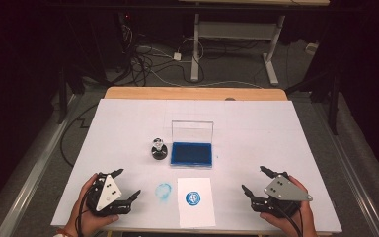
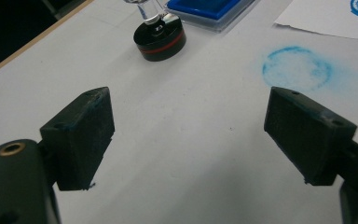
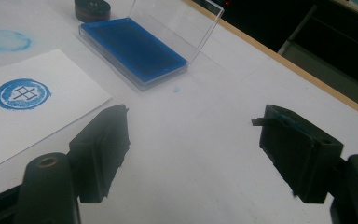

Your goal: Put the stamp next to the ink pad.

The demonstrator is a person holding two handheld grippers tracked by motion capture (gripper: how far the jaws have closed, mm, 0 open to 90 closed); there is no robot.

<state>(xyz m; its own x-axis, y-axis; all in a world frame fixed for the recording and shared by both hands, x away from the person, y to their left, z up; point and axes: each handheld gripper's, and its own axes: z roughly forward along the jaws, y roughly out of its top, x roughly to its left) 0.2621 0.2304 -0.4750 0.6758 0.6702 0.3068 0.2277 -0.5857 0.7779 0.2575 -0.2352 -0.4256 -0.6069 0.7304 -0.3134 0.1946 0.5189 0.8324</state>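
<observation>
black fingers point(image 1: 127, 184) spread – hands low

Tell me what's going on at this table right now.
A person holds a two-jaw tool in each hand, resting near the front edge of the white table. The left tool and right tool are both open and hold nothing. A round black stamp with a clear handle stands beside the open blue ink pad. A white paper sheet bears a round blue print, and a fainter blue ring smudge marks the table beside it.
</observation>
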